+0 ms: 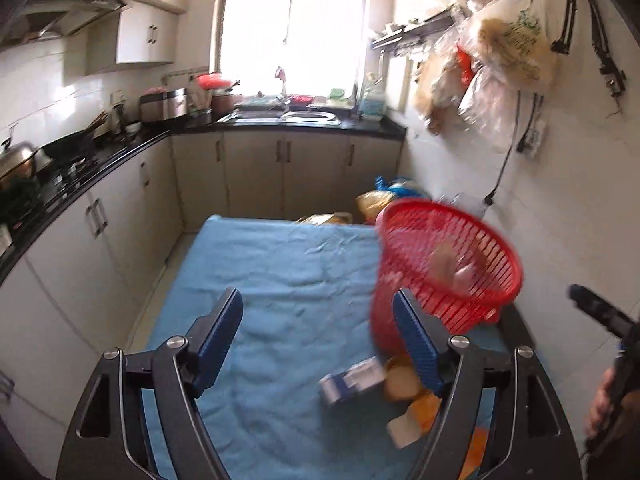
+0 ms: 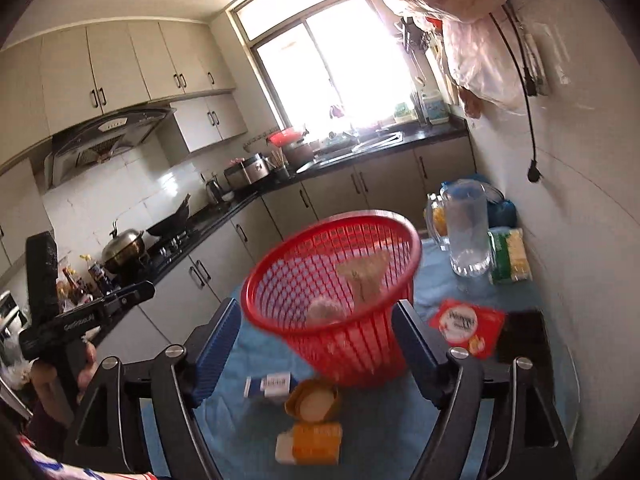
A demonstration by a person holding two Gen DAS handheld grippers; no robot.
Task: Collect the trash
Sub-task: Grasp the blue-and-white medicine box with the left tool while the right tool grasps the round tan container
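A red basket (image 2: 332, 292) stands on the blue cloth (image 1: 280, 280) that covers the table, tilted so its open mouth faces the near side. Inside it lie two crumpled bits of paper (image 2: 362, 276), a tan one higher up and a paler wad lower down; both are blurred.

Just in front of the basket, on the cloth, three pieces of trash lie close together: a small blue and white box (image 2: 270, 386) on the left, a round yellow tub (image 2: 314, 402) touching the basket's foot, and an orange and white carton (image 2: 310, 442) nearest of all. From the left wrist view the same box (image 1: 352, 382) sits between the fingers, with the tub (image 1: 402, 380) partly hidden behind the right finger.

The left gripper (image 1: 318, 354) hangs over the near part of the table, its blue fingers spread wide and holding nothing. The right gripper (image 2: 316, 360) is likewise spread wide and empty, with the basket framed between its fingers but not touched by them.

To the right of the basket lies a red packet (image 2: 466, 326); farther off, by the wall, stand a clear jug (image 2: 468, 228) and a green and yellow pack (image 2: 510, 256) beside it. Plastic bags (image 1: 492, 60) hang on the right wall. The kitchen counter (image 1: 120, 148) runs along the left and the far side under the window (image 1: 294, 28).
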